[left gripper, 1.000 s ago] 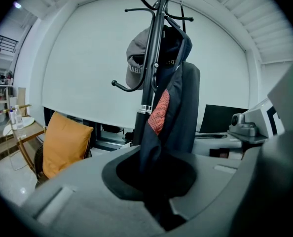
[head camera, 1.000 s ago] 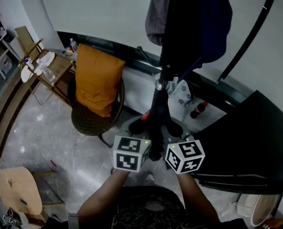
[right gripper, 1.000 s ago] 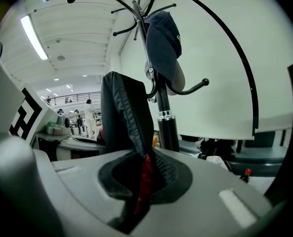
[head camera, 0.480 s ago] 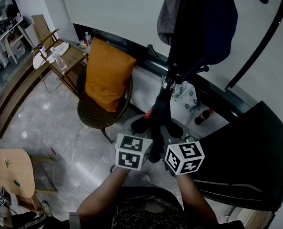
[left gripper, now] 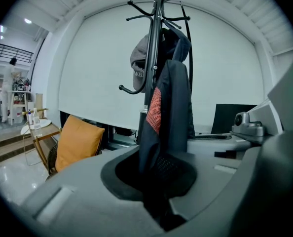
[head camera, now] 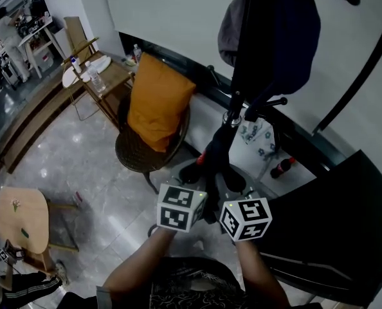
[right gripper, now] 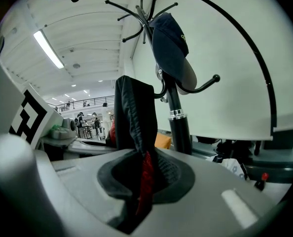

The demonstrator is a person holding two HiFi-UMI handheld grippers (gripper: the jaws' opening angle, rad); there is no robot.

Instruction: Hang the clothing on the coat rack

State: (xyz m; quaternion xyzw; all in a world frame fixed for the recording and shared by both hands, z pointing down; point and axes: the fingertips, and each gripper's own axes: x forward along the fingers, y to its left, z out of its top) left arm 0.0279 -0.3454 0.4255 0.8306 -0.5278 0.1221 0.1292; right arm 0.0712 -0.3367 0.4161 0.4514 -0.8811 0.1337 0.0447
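A dark garment with red lining (head camera: 213, 163) is bunched up between my two grippers, right in front of the black coat rack pole (head camera: 242, 69). My left gripper (head camera: 194, 176) is shut on the garment (left gripper: 166, 112), whose fabric runs down into the jaws. My right gripper (head camera: 233, 185) is also shut on the garment (right gripper: 134, 117), with a red strip (right gripper: 145, 181) pinched between its jaws. The two grippers sit side by side, almost touching. A grey cap (head camera: 233, 21) and a dark piece of clothing (head camera: 294, 31) hang on the rack's upper hooks (left gripper: 156, 14).
A wicker chair with an orange cushion (head camera: 155, 105) stands left of the rack. Behind it is a side table with bottles (head camera: 98, 76). A wooden stool (head camera: 20, 217) sits lower left. A black panel (head camera: 345, 217), a cola bottle (head camera: 281, 168) and a curved black tube (head camera: 364, 63) lie right.
The head view has swung, so the chair and side table slid right and down. Both grippers stay shut on the garment, close together at the foot of the rack.
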